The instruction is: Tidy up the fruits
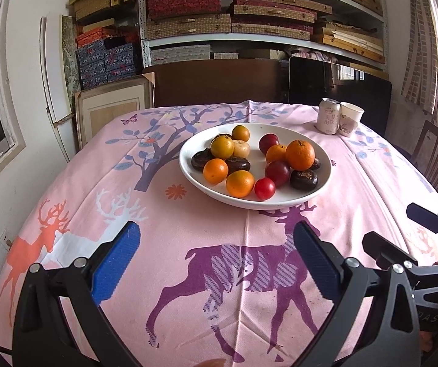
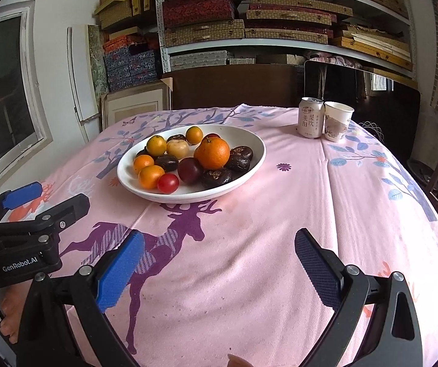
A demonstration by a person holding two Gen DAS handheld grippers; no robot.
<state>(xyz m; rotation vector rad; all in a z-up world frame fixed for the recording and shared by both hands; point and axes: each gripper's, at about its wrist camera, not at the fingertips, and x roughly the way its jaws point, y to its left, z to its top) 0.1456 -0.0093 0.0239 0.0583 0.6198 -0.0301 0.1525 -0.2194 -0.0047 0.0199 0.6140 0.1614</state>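
Observation:
A white bowl [image 1: 188, 165] [image 2: 258, 150] stands mid-table on the pink deer tablecloth. It holds several fruits: a large orange [image 1: 300, 154] [image 2: 212, 153], small oranges [image 1: 239, 183] [image 2: 150, 176], red plums [image 1: 277, 172] [image 2: 190, 169], a red cherry tomato [image 1: 265, 188] [image 2: 168, 183] and dark chestnut-like fruits [image 1: 303, 179] [image 2: 216, 177]. My left gripper [image 1: 217, 241] is open and empty, above the cloth in front of the bowl. My right gripper [image 2: 219, 249] is open and empty, in front and to the right of the bowl. Each gripper shows at the edge of the other's view.
A drink can [image 1: 328, 116] [image 2: 310, 117] and a paper cup [image 1: 350, 118] [image 2: 337, 120] stand at the table's far right. Wooden chairs stand at the far side and the right. Shelves stacked with boxes fill the back wall.

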